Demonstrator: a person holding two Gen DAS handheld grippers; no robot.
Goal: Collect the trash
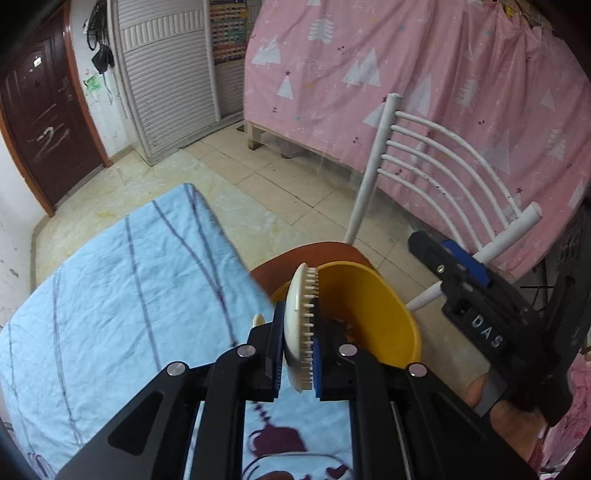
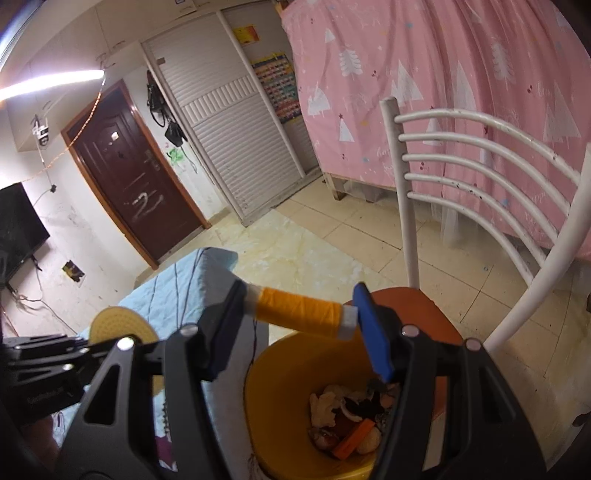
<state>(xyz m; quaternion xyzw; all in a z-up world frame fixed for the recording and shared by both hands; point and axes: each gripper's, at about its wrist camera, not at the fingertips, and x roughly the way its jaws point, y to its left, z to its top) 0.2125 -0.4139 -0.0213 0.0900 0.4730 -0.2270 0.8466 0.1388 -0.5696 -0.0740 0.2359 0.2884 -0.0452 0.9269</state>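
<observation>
Two grippers carry trash above a yellow bin [image 2: 280,398] standing on a chair seat [image 2: 424,310].

The right gripper [image 2: 295,314] clamps an orange thread spool [image 2: 299,312] end to end, light and stiff, above the bin's twelve o'clock rim; the left gripper [image 1: 297,354] pinches a cream brush [image 1: 301,325], light, rigid, likely slippery, at the bin's nine o'clock edge.

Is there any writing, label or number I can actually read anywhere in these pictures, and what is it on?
"DAS": raised pale letters on the black body of the right tongs, seen from the left wrist camera.
Colourful grid chart on the wardrobe: cells too small to read.
Yellow-orange poster above it: blurred, unreadable.
Faint lettering on the left tongs' body: too dim to read.
Pale scrawl on the dark door: no clear letters.
</observation>
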